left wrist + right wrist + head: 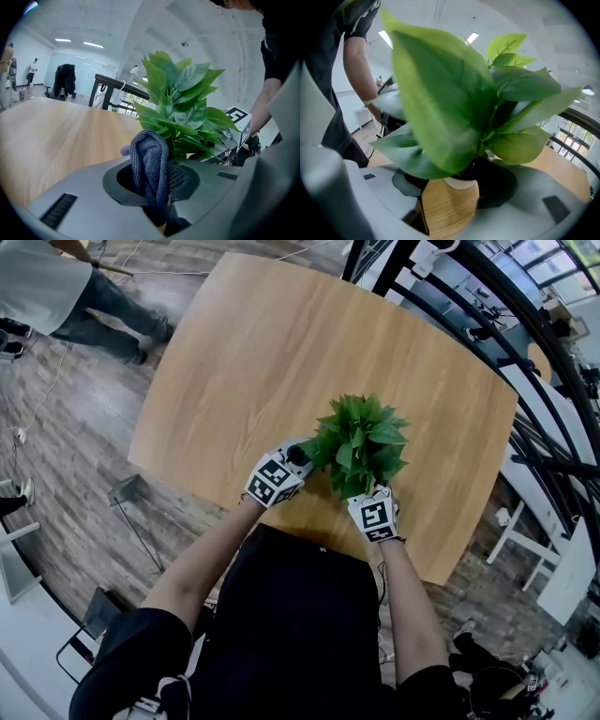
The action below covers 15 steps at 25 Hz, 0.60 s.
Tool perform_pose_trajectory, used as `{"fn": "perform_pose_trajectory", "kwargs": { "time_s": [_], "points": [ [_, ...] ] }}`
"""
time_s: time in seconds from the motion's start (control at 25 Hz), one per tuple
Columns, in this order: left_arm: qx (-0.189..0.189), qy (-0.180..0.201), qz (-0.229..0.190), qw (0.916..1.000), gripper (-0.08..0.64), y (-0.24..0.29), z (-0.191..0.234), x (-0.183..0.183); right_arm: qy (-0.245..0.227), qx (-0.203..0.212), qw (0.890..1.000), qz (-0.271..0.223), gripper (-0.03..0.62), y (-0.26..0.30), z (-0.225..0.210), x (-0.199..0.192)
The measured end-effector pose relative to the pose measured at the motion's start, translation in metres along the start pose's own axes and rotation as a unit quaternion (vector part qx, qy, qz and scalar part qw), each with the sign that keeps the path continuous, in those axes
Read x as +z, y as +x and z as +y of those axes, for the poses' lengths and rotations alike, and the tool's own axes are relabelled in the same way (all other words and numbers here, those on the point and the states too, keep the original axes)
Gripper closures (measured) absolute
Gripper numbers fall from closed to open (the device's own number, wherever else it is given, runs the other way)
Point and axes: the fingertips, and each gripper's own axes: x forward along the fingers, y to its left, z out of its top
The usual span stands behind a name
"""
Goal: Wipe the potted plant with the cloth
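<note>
- 2 hand-held grippers in play, both tight up against the potted plant (361,442) near the front edge of the table (281,343).
- On the left: left hand-held gripper (292,463) clamped shut on a dark grey knitted cloth (151,164), bunched into a fold and sticking up out of the jaws.
- Cloth pressed right up to the lower leaves (183,117) on the plant's left side.
- On the right: right hand-held gripper (373,499) gripping the wood-grain pot (447,206), jaws spread wide, 1 on each flank, pot upright between them.
- Big green foliage crowding almost the whole right gripper view, nearest leaf blurred.
- In the left gripper view: white marker cube (239,123) of the right hand-held gripper peeking out just behind the foliage, a bare forearm beyond it.
- From the head view: plant standing on pale wood, dense green crown hiding the pot completely.
- Off in the top-left corner, well apart from the table: 1 person (66,292) in a light top and jeans on the wood-plank floor (66,427).
</note>
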Motion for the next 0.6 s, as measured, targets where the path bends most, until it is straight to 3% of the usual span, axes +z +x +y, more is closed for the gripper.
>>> {"fn": "perform_pose_trajectory", "kwargs": {
  "time_s": [0.2, 0.6],
  "points": [
    [-0.019, -0.001, 0.009, 0.9998, 0.474, -0.009, -0.019, -0.010, 0.015, 0.000, 1.000, 0.010, 0.325, -0.015, 0.018, -0.010],
    [-0.045, -0.038, 0.011, 0.9982, 0.474, -0.035, -0.055, -0.036, 0.044, 0.008, 0.999, 0.017, 0.324, -0.044, 0.064, -0.026]
  ]
}}
